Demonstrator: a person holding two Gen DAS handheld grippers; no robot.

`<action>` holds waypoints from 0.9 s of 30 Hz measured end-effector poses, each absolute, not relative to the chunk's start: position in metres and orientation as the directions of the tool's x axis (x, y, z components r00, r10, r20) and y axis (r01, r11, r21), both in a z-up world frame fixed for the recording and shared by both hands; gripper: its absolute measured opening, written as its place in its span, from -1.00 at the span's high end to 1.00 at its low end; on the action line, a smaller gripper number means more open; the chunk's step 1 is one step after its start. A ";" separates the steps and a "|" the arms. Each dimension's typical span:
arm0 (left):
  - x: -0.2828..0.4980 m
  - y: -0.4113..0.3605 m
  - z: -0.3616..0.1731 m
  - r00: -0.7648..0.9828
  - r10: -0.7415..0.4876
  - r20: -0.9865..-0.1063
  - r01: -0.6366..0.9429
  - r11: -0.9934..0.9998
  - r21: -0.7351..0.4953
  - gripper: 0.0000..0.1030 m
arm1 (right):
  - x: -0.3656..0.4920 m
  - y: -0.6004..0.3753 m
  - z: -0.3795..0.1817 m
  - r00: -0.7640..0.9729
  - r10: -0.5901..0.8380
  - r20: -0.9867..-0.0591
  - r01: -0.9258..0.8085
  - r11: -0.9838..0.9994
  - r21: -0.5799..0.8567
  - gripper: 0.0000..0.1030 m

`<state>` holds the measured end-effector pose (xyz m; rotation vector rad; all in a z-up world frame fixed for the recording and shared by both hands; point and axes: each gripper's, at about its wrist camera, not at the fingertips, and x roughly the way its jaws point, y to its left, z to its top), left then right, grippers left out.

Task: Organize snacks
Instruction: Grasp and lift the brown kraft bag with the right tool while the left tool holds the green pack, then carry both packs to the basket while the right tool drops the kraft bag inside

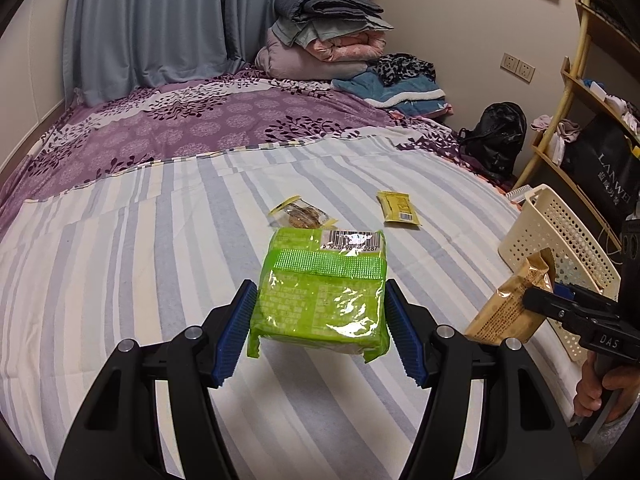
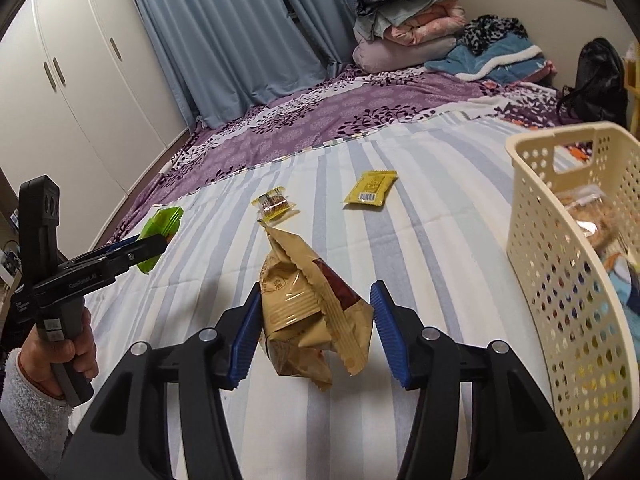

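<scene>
Striped sheet (image 1: 120, 260) left and near: open, flat room for passage. Far centre: clear-wrapped cookie packet (image 1: 301, 215) and yellow sachet (image 1: 399, 208) lie apart, lane of bare sheet between them. Right edge: cream perforated basket (image 2: 568, 280) stands upright, wall blocks sideways reach, top open. Far end: folded bedding stack (image 1: 324, 36) closes off bed.

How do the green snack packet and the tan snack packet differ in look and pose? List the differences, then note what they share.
1. The green snack packet is bright green with a barcode label at its far end; the tan snack packet is golden brown.
2. The green packet looks flat and squarish; the tan packet is crumpled, its crimped end sticking up.

Shared: each is held above the striped sheet, green in the left gripper, tan in the right gripper.
</scene>
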<state>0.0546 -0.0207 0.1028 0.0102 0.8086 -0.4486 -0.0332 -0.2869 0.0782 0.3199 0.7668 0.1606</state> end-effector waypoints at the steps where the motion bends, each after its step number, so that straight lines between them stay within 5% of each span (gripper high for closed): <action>1: 0.053 -0.022 0.103 0.601 -0.384 -0.701 0.393 0.906 -0.159 -0.28 | -0.036 -0.288 0.078 0.713 0.257 -0.653 -0.024 0.939 0.344 -0.04; 15: 0.036 -0.046 0.118 0.599 -0.419 -0.683 0.445 0.883 -0.151 -0.28 | -0.079 -0.337 0.126 0.822 0.190 -0.537 0.032 0.926 0.377 -0.04; 27: 0.026 -0.083 0.137 0.586 -0.461 -0.667 0.517 0.846 -0.130 -0.28 | -0.141 -0.423 0.151 0.884 -0.006 -0.468 0.215 0.894 0.394 -0.04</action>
